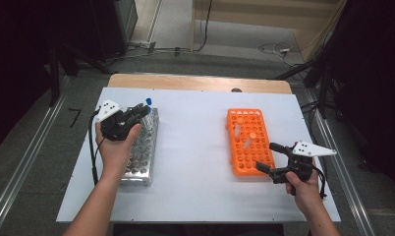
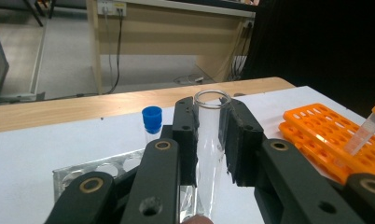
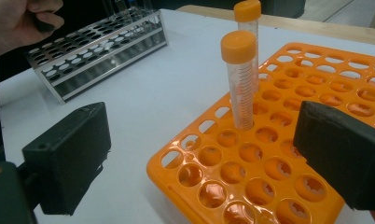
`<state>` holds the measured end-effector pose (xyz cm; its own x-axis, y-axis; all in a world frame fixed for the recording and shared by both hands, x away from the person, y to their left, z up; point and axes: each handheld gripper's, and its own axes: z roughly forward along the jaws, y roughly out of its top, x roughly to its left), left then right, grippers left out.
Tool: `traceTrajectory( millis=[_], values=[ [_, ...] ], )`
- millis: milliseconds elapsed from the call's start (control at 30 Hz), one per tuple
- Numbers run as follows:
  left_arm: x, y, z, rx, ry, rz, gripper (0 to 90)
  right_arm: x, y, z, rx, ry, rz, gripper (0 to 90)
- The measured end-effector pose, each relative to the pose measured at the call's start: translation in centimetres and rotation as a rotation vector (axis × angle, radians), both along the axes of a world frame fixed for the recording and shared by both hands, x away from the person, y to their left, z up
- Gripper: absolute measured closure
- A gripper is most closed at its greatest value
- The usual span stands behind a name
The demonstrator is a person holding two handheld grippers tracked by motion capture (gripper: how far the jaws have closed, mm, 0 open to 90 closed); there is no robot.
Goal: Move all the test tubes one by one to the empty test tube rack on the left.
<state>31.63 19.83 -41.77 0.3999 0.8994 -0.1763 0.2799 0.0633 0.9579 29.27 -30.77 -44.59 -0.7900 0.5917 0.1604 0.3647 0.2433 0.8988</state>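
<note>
My left gripper is shut on a clear, uncapped glass test tube, held upright between its pads above the metal rack at the table's left. In that rack a blue-capped tube stands just beyond the jaws. In the high view the left gripper hovers over the rack's far end. My right gripper stands open, jaws wide apart, at the near right corner of the orange rack. Two orange-capped tubes stand upright in the orange rack, ahead of the open jaws.
A white sheet covers the table; a strip of bare wood runs along its far edge. The space between the two racks is bare. Cables lie on the floor beyond the table.
</note>
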Motion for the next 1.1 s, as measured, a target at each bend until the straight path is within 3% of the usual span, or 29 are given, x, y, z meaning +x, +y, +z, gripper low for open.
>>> traceTrajectory(
  millis=[433, 567, 833, 1100],
  values=[
    [0.4, -0.7, -1.0, 0.068, 0.04, 0.04, 76.2, 0.1, -0.2, -0.1, 0.003, -0.001, -0.005, 2.5],
    [0.3, -1.1, -1.1, 0.111, 0.051, 0.041, 76.0, 0.1, -0.1, -0.1, 0.002, -0.001, -0.006, 2.5],
    [0.1, -1.9, -1.3, 0.197, 0.111, 0.036, 76.1, 0.1, -0.2, -0.1, 0.0, 0.0, -0.025, 2.5],
    [0.2, -2.0, -1.4, 0.197, 0.146, 0.029, 74.5, 0.1, 0.0, -0.2, -0.004, 0.003, -0.024, 2.5]
  ],
)
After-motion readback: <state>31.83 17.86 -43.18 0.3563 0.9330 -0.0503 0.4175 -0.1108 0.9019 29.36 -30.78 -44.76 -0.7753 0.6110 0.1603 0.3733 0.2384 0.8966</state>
